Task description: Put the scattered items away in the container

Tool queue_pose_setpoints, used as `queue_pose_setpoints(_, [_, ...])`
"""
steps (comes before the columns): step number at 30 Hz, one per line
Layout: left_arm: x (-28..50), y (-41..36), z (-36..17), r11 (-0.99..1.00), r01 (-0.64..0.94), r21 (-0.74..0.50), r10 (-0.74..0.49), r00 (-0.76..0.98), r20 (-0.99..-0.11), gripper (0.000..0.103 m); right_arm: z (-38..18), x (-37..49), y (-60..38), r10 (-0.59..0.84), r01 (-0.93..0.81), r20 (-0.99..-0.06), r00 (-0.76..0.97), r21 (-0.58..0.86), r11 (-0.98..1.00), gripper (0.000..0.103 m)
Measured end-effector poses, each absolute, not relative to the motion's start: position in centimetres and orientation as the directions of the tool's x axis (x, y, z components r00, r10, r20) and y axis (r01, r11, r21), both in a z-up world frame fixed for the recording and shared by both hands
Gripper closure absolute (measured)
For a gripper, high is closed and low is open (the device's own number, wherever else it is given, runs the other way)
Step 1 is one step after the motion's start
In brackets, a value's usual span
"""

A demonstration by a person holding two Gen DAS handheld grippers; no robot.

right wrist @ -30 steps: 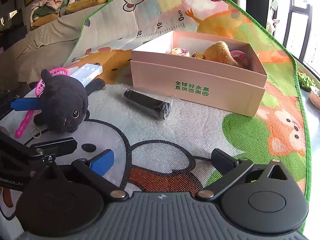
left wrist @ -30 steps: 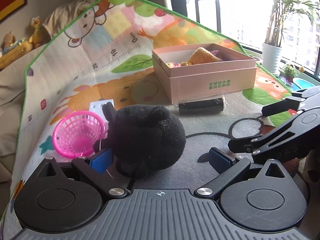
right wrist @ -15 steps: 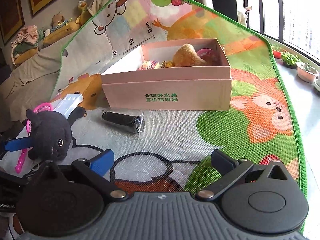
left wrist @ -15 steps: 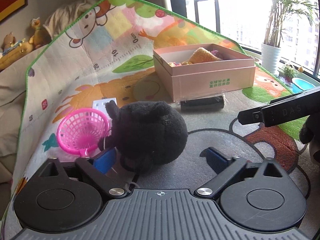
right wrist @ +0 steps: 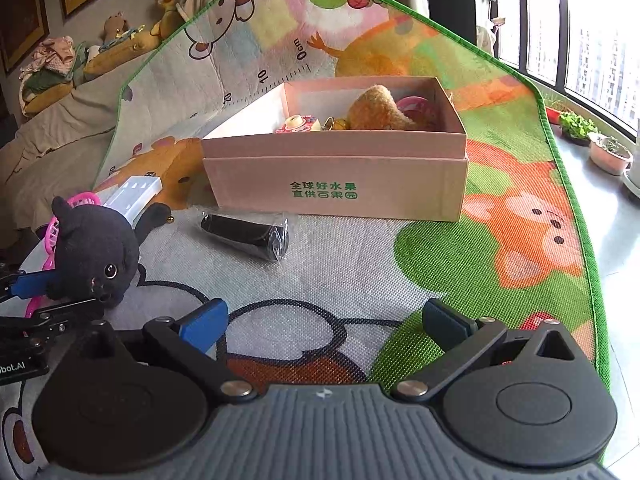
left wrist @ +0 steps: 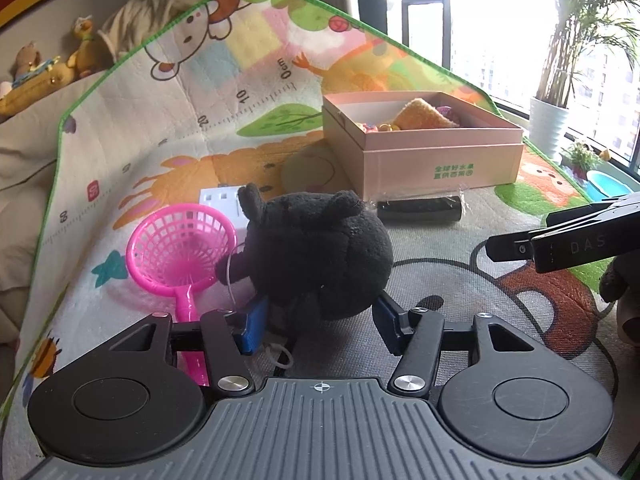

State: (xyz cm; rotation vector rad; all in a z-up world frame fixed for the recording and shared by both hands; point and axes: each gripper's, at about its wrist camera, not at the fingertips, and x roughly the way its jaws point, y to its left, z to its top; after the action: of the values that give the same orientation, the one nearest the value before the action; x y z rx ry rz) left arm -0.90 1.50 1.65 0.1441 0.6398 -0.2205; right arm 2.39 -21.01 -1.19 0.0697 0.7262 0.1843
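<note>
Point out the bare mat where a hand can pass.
Free: the green and orange stretch of play mat right of the pink box, and the grey patch before the black wrapped roll. Crowded: around the black plush, pink net scoop and white case.

One black plush toy (left wrist: 320,256), one pink net scoop (left wrist: 180,248), one black roll (right wrist: 246,232), one white case (right wrist: 134,194) and one pink box (right wrist: 336,184) are sitting here.

A cartoon play mat (right wrist: 500,216) carries a pink box (right wrist: 336,184), black roll (right wrist: 244,232), black plush toy (left wrist: 316,256), pink net scoop (left wrist: 180,248) and white case (right wrist: 132,196).
</note>
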Motion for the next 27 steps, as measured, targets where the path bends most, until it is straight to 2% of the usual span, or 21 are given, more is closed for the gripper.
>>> queue_pose_setpoints(5, [-1.2,1.9,2.1,0.969,0.239,0.065,-0.153,0.786,-0.6,0.048,-1.2,2.4,-20.8,0.18,-0.143,-0.657,0.732,0.111,0.984,0.0])
queue_pose_setpoints(10, [-1.3,2.8,2.3,0.973,0.223,0.063,-0.141,0.786,-0.602,0.045,-0.6,2.1,-20.2,0.164,-0.163,-0.646,0.745,0.063,0.985,0.0])
queue_pose_setpoints(12, [-1.3,3.2,2.2,0.975,0.214,0.052,-0.139,0.782,-0.608,0.037,-0.3,2.0,-20.0,0.172,-0.171,-0.637,0.752,0.063,0.983,0.0])
queue_pose_setpoints(17, [-1.2,3.7,1.9,0.98,0.2,0.014,-0.148,0.767,-0.624,0.031,0.1,1.5,-18.9,0.202,-0.212,-0.62,0.758,0.059,0.976,0.0])
queue_pose_setpoints(23, [-1.7,3.8,2.1,0.982,0.189,0.011,-0.141,0.772,-0.62,0.014,0.7,1.9,-16.4,0.225,-0.269,-0.613,0.758,0.021,0.963,0.0])
queue_pose_setpoints(27, [-1.5,4.0,2.2,0.984,0.177,0.011,-0.131,0.769,-0.625,0.011,1.1,4.2,-14.5,0.182,-0.216,-0.604,0.776,0.016,0.976,0.0])
